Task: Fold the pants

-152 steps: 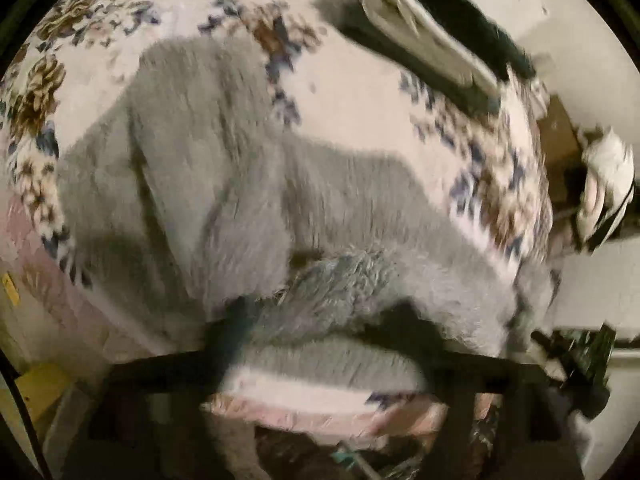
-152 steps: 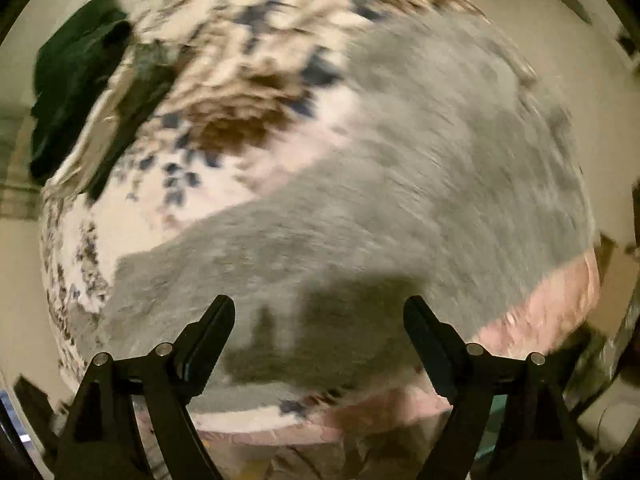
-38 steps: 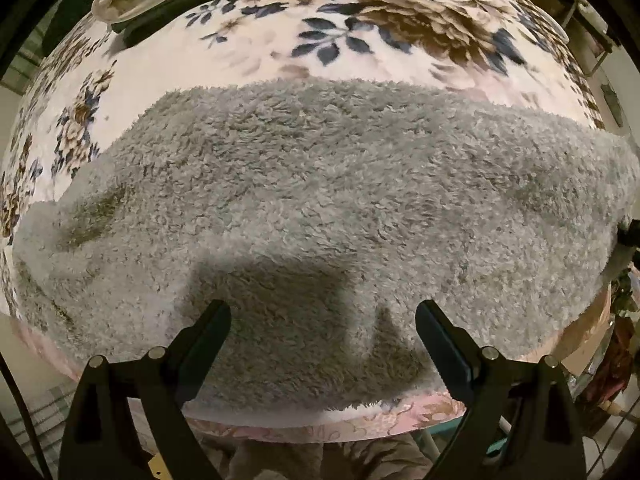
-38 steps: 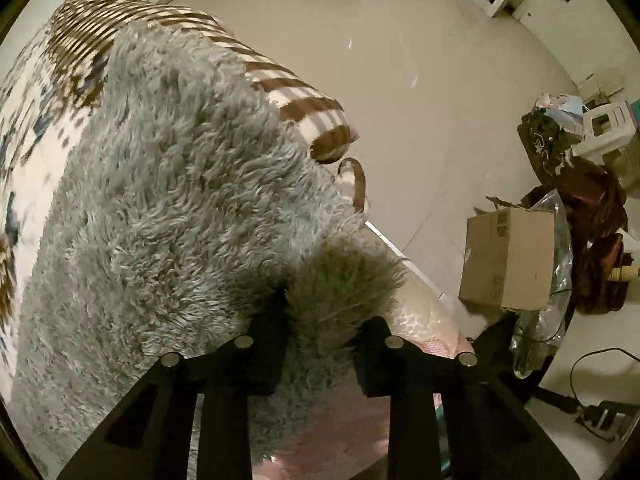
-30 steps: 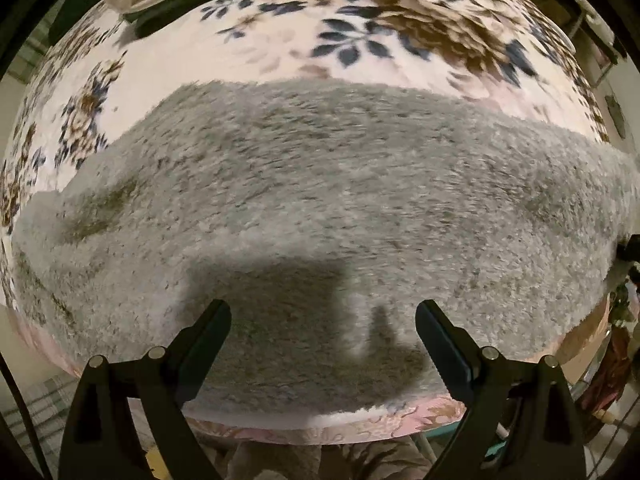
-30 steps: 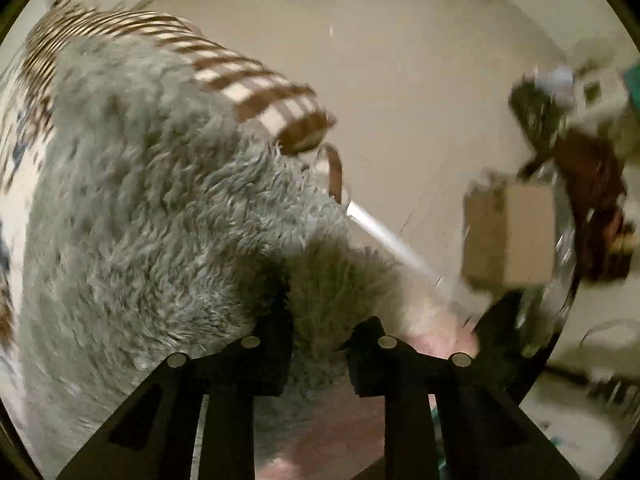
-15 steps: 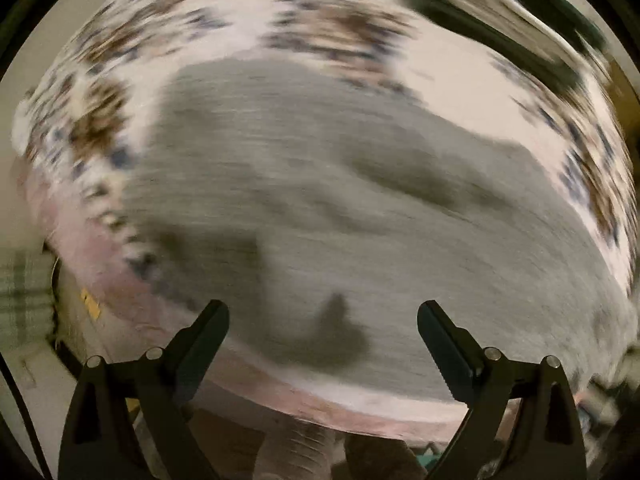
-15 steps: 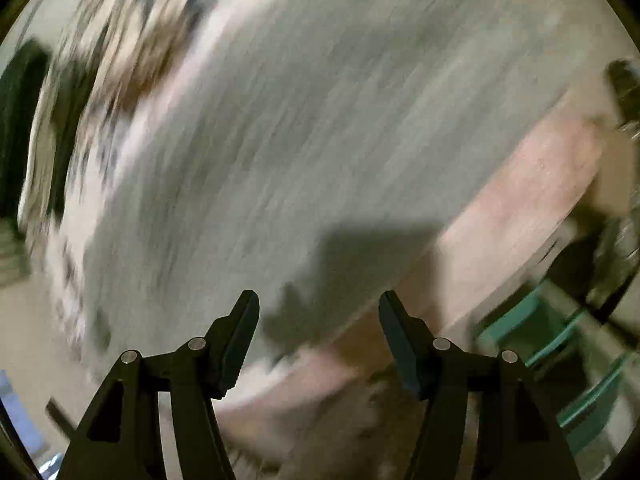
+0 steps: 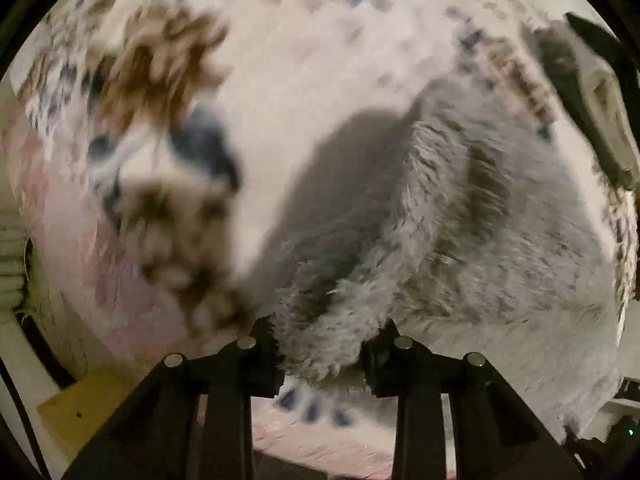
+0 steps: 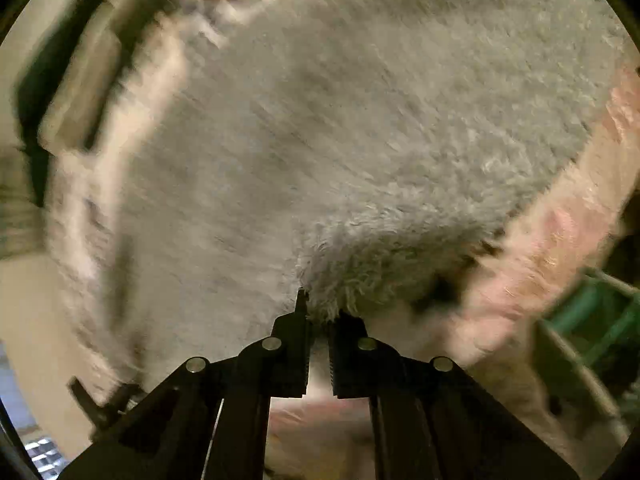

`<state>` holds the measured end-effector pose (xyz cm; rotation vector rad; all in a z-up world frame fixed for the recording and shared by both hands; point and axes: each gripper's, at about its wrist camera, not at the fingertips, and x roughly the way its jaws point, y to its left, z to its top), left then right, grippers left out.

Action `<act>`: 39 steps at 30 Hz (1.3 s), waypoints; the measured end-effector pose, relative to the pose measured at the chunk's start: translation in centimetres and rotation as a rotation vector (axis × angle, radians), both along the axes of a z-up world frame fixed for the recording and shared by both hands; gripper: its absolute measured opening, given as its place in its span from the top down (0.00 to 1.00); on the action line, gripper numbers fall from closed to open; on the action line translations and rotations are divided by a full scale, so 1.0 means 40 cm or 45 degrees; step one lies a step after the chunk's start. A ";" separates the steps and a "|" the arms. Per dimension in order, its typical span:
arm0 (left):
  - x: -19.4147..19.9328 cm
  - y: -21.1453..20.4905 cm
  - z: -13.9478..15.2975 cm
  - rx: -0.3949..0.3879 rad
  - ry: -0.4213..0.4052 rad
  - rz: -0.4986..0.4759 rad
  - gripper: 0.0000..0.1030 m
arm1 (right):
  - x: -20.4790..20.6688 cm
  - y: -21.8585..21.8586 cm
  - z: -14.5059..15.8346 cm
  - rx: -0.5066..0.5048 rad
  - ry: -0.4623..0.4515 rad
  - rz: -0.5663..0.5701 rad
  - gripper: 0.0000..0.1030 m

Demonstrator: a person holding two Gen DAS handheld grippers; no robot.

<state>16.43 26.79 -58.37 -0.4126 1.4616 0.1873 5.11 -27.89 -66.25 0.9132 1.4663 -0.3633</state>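
Observation:
The grey fluffy pants (image 9: pixel 500 240) lie on a floral blanket (image 9: pixel 280 80) on the bed. My left gripper (image 9: pixel 322 344) is shut on a thick fold at the pants' near end and holds it slightly lifted, with a shadow beneath it. In the right wrist view the pants (image 10: pixel 360 120) fill most of the frame. My right gripper (image 10: pixel 320 316) is shut on the pants' near edge, close to the bed's pink border (image 10: pixel 560 220). Both views are blurred by motion.
A dark green and cream folded item lies at the far side of the bed in the left wrist view (image 9: pixel 600 92) and also shows in the right wrist view (image 10: pixel 76 88). A yellow thing (image 9: pixel 88 404) sits below the bed edge. A green crate (image 10: pixel 592 320) stands beside the bed.
Both grippers were open above the pants half a second ago. Both have now dropped to the near edge and closed on the grey fabric; the left one lifts its fold.

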 end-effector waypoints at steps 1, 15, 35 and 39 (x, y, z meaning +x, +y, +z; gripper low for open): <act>-0.012 0.012 -0.009 -0.041 0.021 0.003 0.70 | -0.005 0.000 -0.027 0.038 0.070 0.029 0.92; 0.175 -0.027 0.157 -0.233 -0.138 -0.074 0.25 | 0.254 0.190 0.130 -0.130 0.051 0.582 0.41; 0.314 -0.087 0.075 -0.118 -0.167 -0.301 0.74 | 0.433 0.288 0.050 -0.638 0.050 1.049 0.95; 0.339 -0.031 0.053 -0.179 -0.141 -0.197 0.73 | 0.451 0.212 0.031 -0.498 0.171 0.888 0.97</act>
